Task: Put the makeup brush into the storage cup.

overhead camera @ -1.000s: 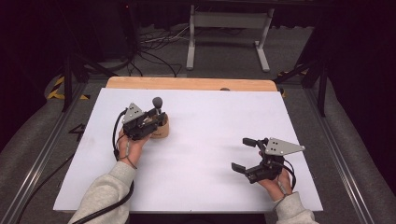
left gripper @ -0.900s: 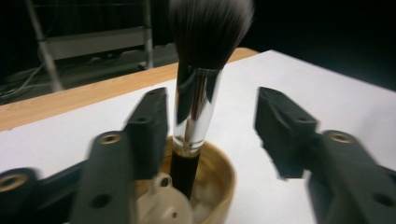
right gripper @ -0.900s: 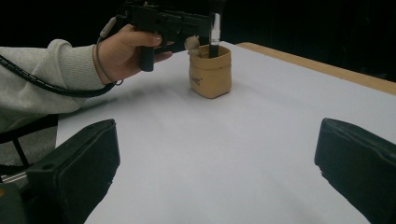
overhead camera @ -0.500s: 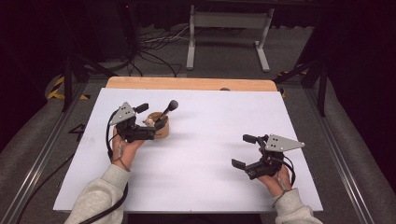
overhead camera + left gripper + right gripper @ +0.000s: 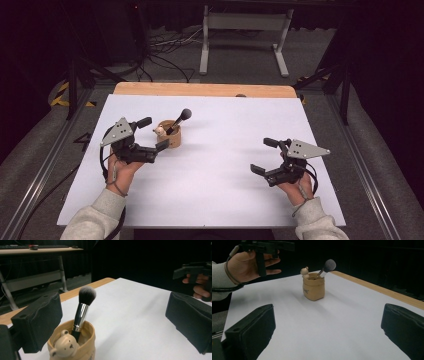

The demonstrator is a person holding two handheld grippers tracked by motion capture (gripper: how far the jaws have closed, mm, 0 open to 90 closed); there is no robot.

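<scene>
Brush [image 5: 84, 308] handle's lower end hidden inside cup [image 5: 87, 340]; cup bottom cut off by the left gripper view's lower edge. Print on cup [image 5: 306, 291] too small to read in the right gripper view. Both jaws cut off by frame edges in each gripper view. High view: forearms cut at the bottom edge, bear [image 5: 159, 131] on the cup rim too small for detail.

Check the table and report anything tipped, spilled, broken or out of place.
Nothing stands out. The tan bear cup stands upright on the white table, with the makeup brush leaning inside it, bristles up. No spill or damage shows. The left gripper is open beside the cup; the right gripper is open, away from it.
</scene>
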